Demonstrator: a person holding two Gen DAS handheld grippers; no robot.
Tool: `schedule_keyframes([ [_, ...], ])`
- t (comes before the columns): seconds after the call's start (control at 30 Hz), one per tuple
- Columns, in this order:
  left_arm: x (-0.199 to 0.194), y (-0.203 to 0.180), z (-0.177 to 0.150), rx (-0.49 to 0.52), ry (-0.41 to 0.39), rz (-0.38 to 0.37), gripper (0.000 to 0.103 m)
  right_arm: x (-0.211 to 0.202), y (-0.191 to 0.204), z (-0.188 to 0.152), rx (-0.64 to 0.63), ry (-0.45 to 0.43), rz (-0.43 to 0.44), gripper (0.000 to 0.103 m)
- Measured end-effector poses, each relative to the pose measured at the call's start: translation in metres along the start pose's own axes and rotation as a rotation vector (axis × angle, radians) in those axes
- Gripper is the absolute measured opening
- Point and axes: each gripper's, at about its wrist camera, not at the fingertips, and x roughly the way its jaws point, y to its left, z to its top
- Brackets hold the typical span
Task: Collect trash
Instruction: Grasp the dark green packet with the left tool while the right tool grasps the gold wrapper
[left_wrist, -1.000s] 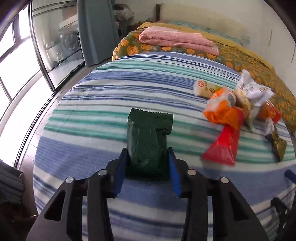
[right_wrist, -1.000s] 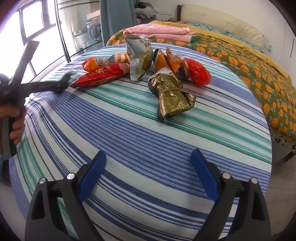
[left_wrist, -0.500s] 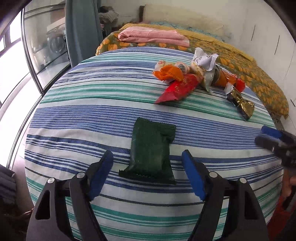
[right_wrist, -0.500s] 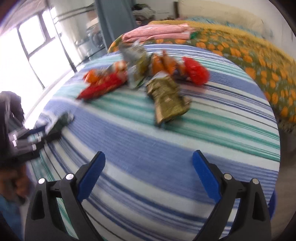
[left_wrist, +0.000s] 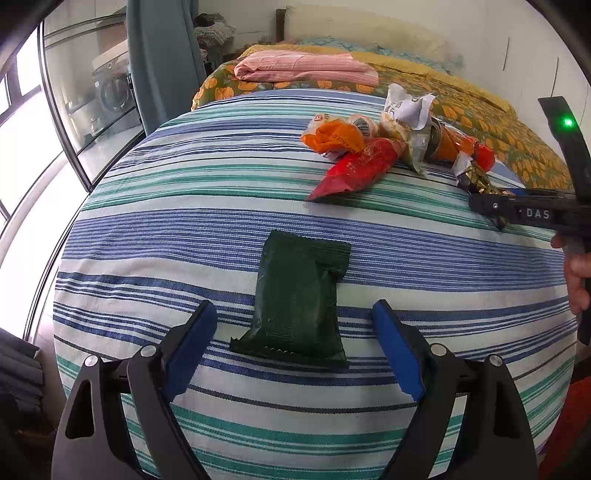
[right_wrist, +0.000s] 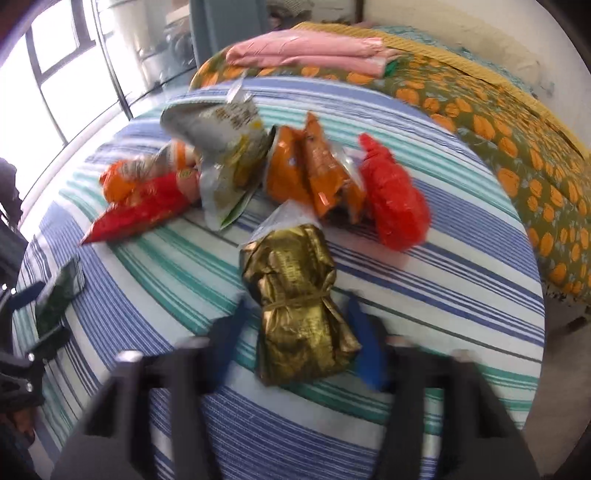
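**Two wrappers framed by two grippers on the striped cloth**

The left gripper (left_wrist: 294, 343) stands wide open, its blue pads either side of the dark green wrapper (left_wrist: 297, 295) without touching it; the wrapper lies flat on the striped tablecloth (left_wrist: 184, 240). The right gripper (right_wrist: 295, 332) is smeared by motion blur: its fingers flank the crumpled gold wrapper (right_wrist: 295, 295), but whether they grip it cannot be told.

Only the right wrist view shows that gold wrapper whole; from the left it is a sliver partly hidden behind the right gripper. Farther back sits the trash pile (right_wrist: 258, 177), with a red pouch (left_wrist: 356, 170) at its left. Beyond lies folded pink bedding (left_wrist: 306, 68) on an orange-patterned bed.
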Motion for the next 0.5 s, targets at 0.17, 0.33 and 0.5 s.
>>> schedule_keyframes([
  [0.17,0.001,0.000,0.000,-0.001,0.000,-0.003,0.086,-0.019,-0.005,-0.023,-0.005,0.028,0.031,0.040],
  [0.33,-0.006,0.007,-0.006,-0.010,-0.006,-0.144,0.095,-0.051,0.000,-0.068,-0.049,0.085,0.046,0.040],
  [0.5,-0.010,0.015,-0.006,-0.027,0.007,-0.178,0.095,-0.068,-0.002,-0.093,-0.080,0.085,0.034,0.058],
])
